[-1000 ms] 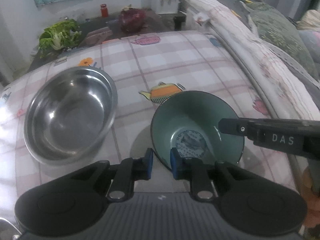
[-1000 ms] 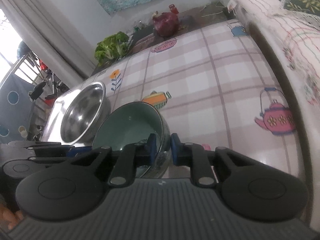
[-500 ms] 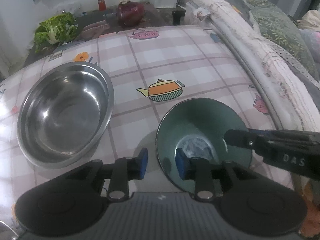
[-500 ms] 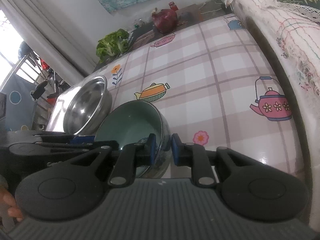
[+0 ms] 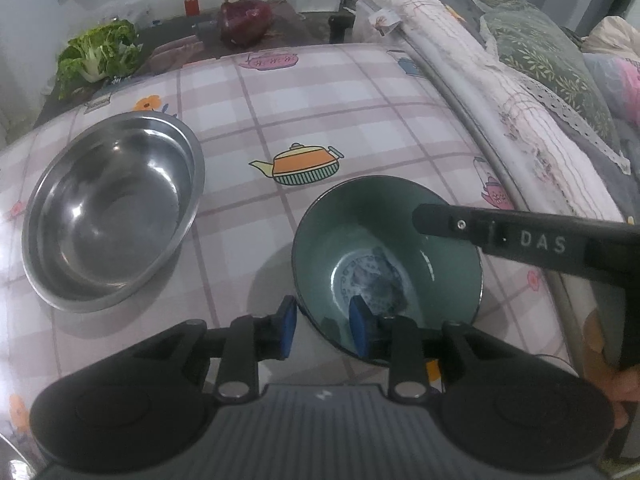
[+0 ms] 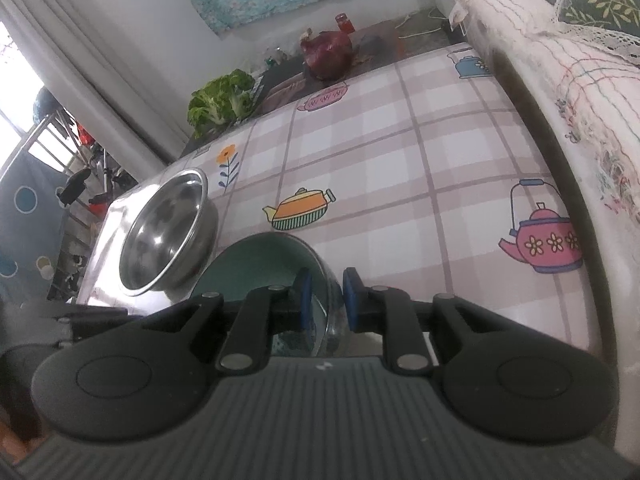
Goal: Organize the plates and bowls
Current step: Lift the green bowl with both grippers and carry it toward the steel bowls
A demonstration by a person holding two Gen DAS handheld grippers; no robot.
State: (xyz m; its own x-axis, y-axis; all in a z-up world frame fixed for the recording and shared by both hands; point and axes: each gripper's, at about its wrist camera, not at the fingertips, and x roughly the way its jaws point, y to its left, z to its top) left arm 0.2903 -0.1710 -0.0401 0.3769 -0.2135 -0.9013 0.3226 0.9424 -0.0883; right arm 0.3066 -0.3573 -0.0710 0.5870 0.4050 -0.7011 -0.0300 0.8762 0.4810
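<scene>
Green bowl (image 5: 386, 264) sits on the checked bench (image 5: 320, 112) beside the steel bowl (image 5: 112, 208) | right hand-held gripper (image 6: 325, 299) pinches its rim | left hand-held gripper (image 5: 322, 326) straddles near rim loosely, not gripping

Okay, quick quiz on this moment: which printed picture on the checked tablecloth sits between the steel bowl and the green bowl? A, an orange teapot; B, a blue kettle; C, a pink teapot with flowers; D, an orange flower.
A: the orange teapot is printed on the cloth between the steel bowl and the green bowl.
</scene>
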